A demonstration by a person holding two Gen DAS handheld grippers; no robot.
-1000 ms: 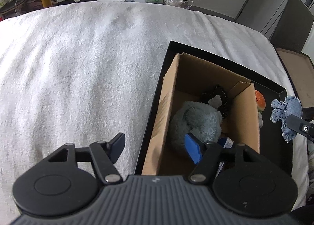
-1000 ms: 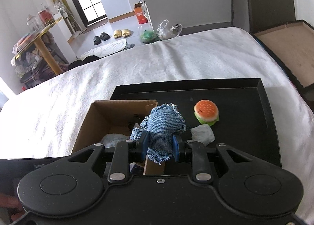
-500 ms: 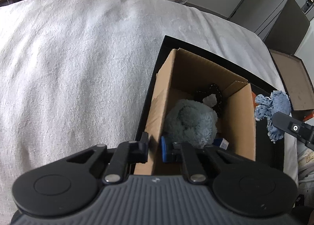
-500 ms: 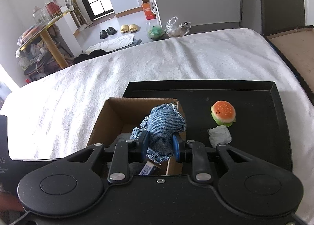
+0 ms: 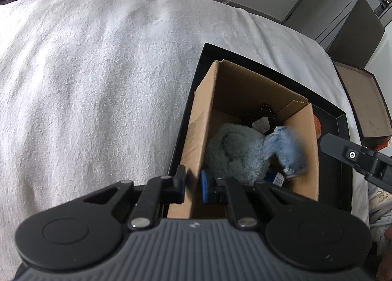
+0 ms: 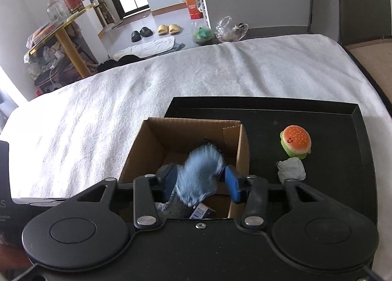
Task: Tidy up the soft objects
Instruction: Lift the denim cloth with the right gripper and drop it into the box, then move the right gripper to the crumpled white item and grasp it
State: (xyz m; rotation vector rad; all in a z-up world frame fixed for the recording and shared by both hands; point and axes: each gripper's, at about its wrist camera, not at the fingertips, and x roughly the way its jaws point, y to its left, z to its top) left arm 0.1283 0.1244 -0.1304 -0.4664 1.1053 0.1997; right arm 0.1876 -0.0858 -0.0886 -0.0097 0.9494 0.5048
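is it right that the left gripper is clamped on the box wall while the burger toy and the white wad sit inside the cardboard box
Not quite. The burger toy and the white wad sit outside the cardboard box, on the black tray, as the right wrist view shows. The left gripper is indeed clamped on the box wall.

A white towel-like cover is spread over the bed. Beyond the far edge of the bed, on the floor, stand a pair of black slippers and, just beside it, a pair of yellow slippers. A white cloth lies on the floor near them. Two plastic bags rest against the far edge. At the far left stands a cluttered table with a yellow leg. An orange carton stands further back.
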